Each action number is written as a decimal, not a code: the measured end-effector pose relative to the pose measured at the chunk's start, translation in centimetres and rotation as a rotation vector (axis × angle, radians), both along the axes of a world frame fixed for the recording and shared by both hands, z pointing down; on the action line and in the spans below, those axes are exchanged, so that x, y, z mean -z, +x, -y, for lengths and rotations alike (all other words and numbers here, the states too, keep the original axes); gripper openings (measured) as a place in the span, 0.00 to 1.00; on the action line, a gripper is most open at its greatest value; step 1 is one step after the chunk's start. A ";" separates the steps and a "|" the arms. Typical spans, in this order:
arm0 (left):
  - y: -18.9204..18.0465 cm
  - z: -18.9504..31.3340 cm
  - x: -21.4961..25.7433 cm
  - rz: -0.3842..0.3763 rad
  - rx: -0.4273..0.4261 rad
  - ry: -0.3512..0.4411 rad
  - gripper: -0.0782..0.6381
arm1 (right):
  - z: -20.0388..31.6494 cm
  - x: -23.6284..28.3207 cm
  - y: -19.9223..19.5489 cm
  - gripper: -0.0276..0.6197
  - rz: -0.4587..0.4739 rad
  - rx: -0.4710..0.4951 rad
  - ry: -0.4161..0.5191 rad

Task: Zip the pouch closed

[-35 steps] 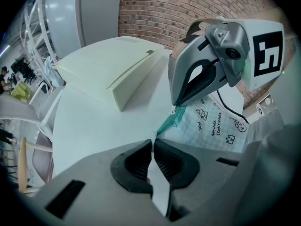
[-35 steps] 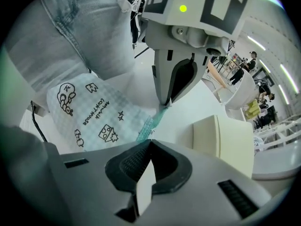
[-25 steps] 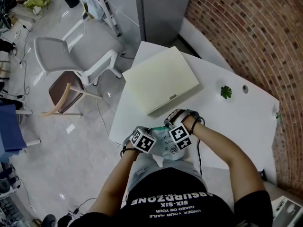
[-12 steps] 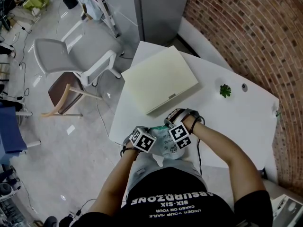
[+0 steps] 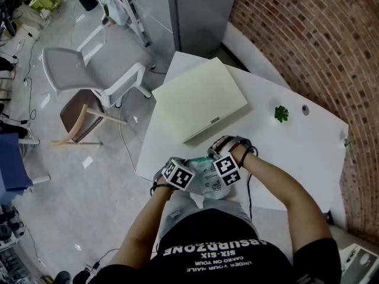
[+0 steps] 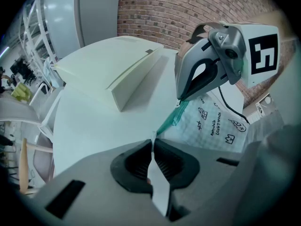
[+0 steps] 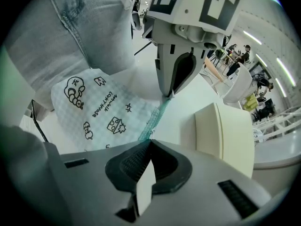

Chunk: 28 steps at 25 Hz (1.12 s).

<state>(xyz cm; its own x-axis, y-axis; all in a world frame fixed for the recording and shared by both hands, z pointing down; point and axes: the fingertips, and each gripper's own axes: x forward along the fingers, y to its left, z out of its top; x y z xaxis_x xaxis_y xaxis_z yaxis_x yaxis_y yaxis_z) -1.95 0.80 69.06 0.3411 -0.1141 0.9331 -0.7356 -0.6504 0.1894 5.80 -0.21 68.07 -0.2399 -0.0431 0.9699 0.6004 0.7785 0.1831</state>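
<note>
A white checked pouch (image 5: 208,181) with doodles and a teal zipper (image 6: 171,119) lies at the near edge of the white table (image 5: 296,152), between both grippers. My left gripper (image 6: 153,142) is shut on a thin white edge of the pouch at one end of the zipper; its marker cube shows in the head view (image 5: 179,175). My right gripper (image 7: 149,142) is shut on the pouch at the other end of the zipper line (image 7: 153,124); the left gripper view shows its tips (image 6: 181,100) pinching the teal strip. The zipper runs taut between the two. The slider is hidden.
A flat cream box (image 5: 200,99) lies on the table beyond the pouch. A small green plant (image 5: 282,114) sits at the far right. A grey chair (image 5: 95,70) stands off the table's left side, a brick wall (image 5: 308,34) behind. The person's body is against the near edge.
</note>
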 end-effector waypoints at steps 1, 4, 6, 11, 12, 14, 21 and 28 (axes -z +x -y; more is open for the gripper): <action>0.0 0.0 0.0 0.000 0.000 0.000 0.14 | 0.1 0.0 0.2 0.04 0.000 -0.002 0.000; 0.0 0.0 0.0 0.000 -0.002 0.000 0.14 | 0.1 0.1 0.3 0.04 0.005 -0.011 -0.002; 0.0 0.0 0.1 0.001 -0.002 0.000 0.14 | 0.0 0.1 0.4 0.04 0.004 -0.012 0.000; 0.1 0.0 0.1 0.001 -0.002 0.001 0.14 | 0.2 0.1 0.9 0.04 -0.008 -0.014 0.004; 0.1 0.0 0.1 0.001 -0.002 0.002 0.14 | 0.2 0.1 1.1 0.04 -0.011 -0.015 0.006; 0.1 0.0 0.1 0.000 -0.003 0.004 0.14 | 0.2 0.0 1.4 0.04 -0.010 -0.022 0.007; 0.0 0.0 0.0 0.003 -0.002 0.003 0.14 | 0.2 0.2 1.4 0.04 0.007 -0.036 0.014; 0.2 0.0 -0.1 0.008 -0.002 0.000 0.14 | 0.0 0.1 1.5 0.04 0.010 -0.041 0.015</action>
<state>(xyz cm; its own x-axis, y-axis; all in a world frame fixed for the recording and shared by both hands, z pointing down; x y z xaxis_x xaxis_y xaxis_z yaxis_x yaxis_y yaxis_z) -1.78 0.76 69.15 0.3338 -0.1132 0.9358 -0.7357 -0.6519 0.1836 7.29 -0.25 68.00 -0.2470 -0.0677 0.9666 0.5659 0.7997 0.2006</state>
